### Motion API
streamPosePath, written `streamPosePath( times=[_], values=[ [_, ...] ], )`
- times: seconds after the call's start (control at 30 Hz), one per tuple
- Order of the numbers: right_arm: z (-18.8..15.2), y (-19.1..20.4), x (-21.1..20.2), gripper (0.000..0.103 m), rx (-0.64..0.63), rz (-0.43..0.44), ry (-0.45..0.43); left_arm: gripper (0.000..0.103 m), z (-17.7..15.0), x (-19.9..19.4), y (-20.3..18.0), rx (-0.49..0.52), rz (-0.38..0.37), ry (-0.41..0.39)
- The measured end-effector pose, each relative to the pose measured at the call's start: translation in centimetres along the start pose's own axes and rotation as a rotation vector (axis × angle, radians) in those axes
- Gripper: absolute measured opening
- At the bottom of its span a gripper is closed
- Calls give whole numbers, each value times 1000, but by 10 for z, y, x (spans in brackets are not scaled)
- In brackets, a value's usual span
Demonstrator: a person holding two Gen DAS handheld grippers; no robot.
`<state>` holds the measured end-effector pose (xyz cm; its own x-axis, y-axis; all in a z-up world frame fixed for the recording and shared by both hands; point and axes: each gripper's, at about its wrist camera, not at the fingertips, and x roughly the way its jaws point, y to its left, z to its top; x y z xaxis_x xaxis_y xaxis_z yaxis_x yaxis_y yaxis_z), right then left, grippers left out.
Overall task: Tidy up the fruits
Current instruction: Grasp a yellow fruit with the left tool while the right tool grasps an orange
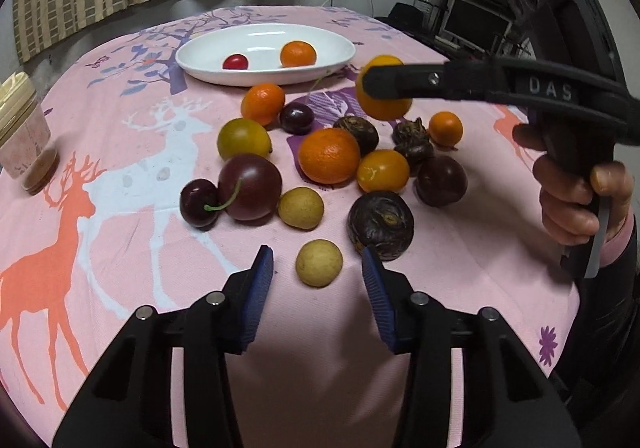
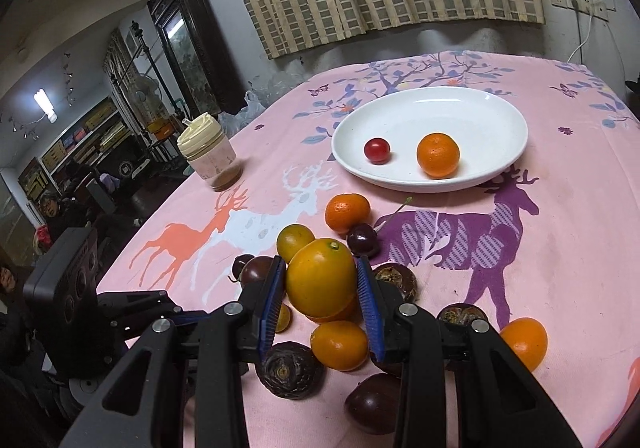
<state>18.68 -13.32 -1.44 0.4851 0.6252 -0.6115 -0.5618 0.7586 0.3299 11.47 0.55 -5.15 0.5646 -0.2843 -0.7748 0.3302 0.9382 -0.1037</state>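
White oval ceramic plate (image 2: 500, 164), 12 o'clock: two fruits placed. Right hand-held gripper (image 2: 322, 284) clamps yellow-orange round citrus (image 2: 320, 276). Left hand-held gripper (image 1: 318, 280) unclosed around tan round longan (image 1: 319, 262). Most fruits remain on worktop (image 1: 460, 288).

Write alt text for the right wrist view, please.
The right tongs grip a round yellow-orange fruit above scattered fruits on a pink deer-print tablecloth. Beyond, a white oval plate holds a small red fruit and an orange mandarin.
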Motion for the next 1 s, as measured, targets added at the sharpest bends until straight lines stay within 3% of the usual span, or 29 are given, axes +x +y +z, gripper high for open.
streamPosePath(
  times=[0.17, 0.33, 0.47, 0.63, 0.73, 0.83, 1.0],
  values=[
    [0, 0, -2, 37, 0, -3, -3, 27, 0, 10, -3, 14, 5, 47],
    [0, -3, -5, 37, 10, -2, -9, 25, -1, 9, -6, 26, 25, 46],
    [1, -5, -9, 37, 19, -11, -28, 25, 11, 0, 1, -3, -4, 15],
    [28, -21, -18, 37, 81, -44, -131, 25, 76, -22, 20, -54, -31, -126],
    [57, -44, -14, 37, 150, -91, -164, 25, 127, -4, 38, -115, -38, -156],
    [87, -72, 7, 37, 197, -193, -153, 25, 168, 38, 54, -178, -3, -117],
    [106, -111, 46, 37, 244, -270, -86, 25, 199, 94, 67, -207, 46, -31]
  ],
)
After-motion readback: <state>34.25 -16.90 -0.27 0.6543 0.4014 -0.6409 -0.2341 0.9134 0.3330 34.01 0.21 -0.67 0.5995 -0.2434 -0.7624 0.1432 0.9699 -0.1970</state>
